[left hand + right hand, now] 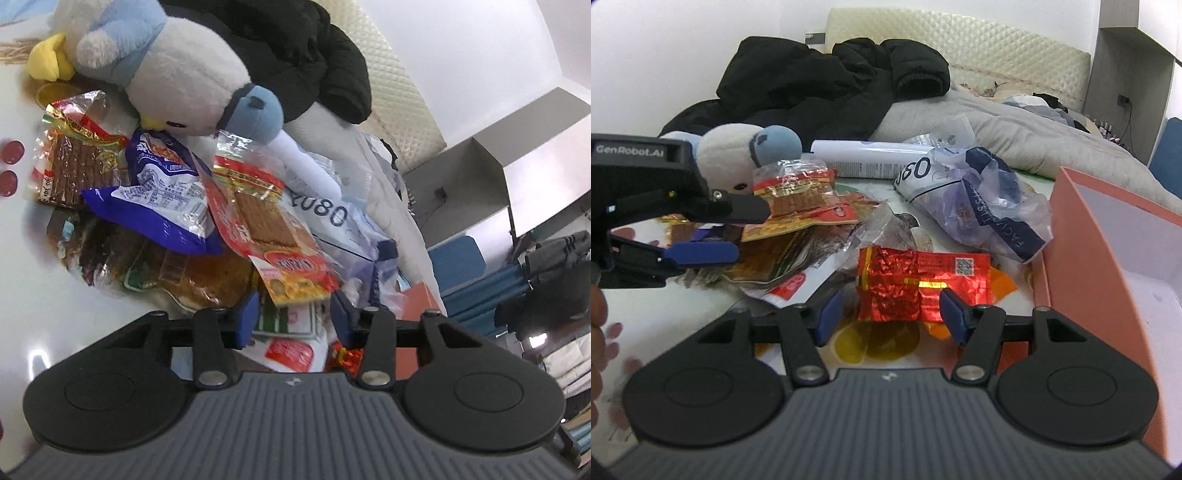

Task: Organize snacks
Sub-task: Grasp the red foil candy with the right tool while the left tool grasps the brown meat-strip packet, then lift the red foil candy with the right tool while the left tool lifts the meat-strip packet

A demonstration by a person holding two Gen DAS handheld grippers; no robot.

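A heap of snack packets lies on a white table. In the left wrist view, a red-and-yellow packet (275, 236) and a blue-and-white bag (162, 192) lie just beyond my open, empty left gripper (293, 321). In the right wrist view, a crumpled red foil packet (905, 284) lies between the blue fingertips (955, 317) of my open right gripper (892, 314); contact cannot be told. The left gripper (738, 229) shows there at the left, open over the packets (798, 206).
An orange box (1108, 258) with a white inside stands open at the right. A plush toy (177, 74), a black jacket (827, 81) and a crumpled plastic bag (990, 206) lie behind the heap. Grey bedding (1034, 133) is further back.
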